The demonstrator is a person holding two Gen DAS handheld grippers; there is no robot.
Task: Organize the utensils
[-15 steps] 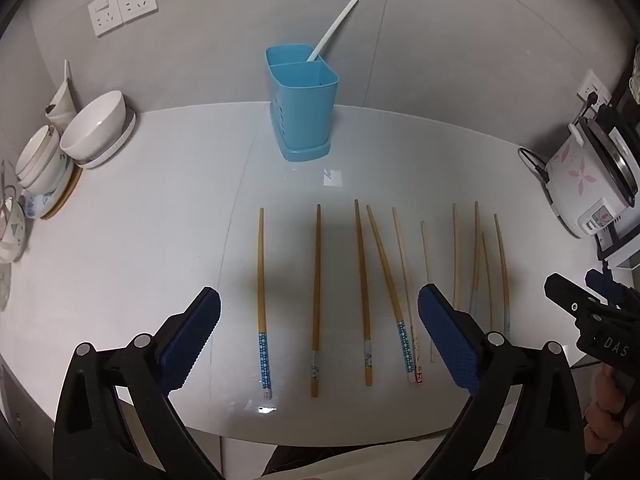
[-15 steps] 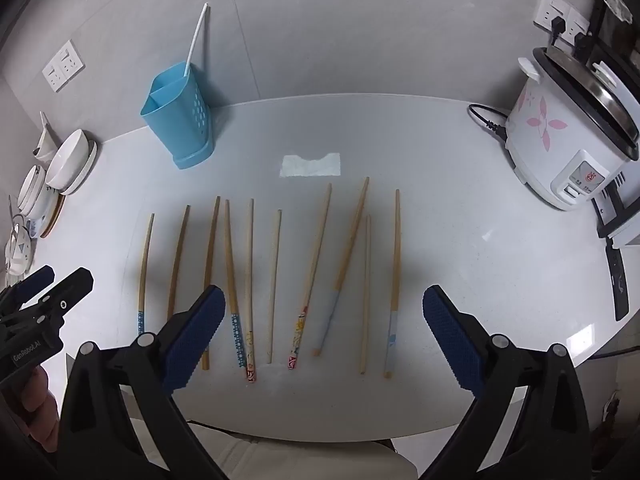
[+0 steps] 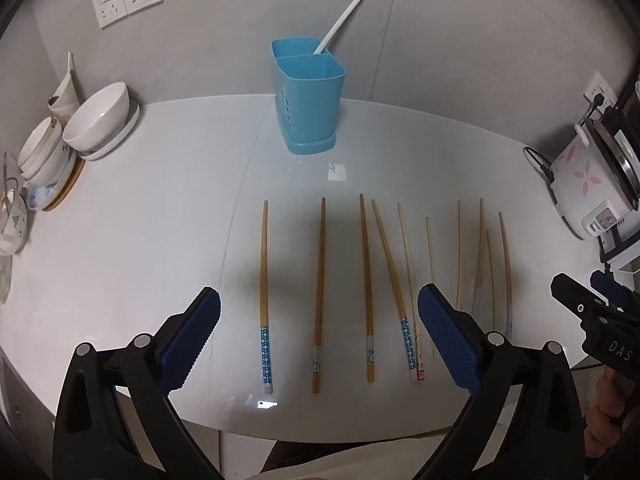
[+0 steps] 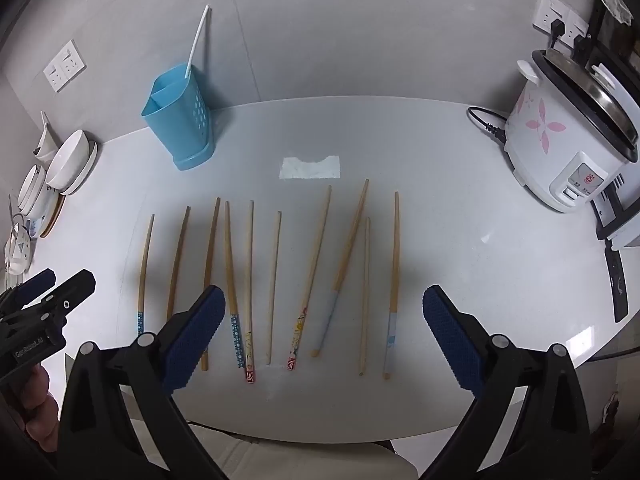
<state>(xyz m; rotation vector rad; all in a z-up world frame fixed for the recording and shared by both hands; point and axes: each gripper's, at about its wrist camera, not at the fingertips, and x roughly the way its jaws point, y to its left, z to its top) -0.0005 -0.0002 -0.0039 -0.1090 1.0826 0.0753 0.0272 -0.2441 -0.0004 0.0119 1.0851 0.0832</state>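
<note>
White letters reading "DAS" are showing on the black body of the right gripper (image 3: 592,300), at the right edge of the left wrist view. Small pale lettering is running along the black body of the left gripper (image 4: 40,284) at the left edge of the right wrist view; it is too blurred to read. A round red mark and small print are sitting on the front panel of the rice cooker (image 4: 568,140) at far right, too small to make out.
</note>
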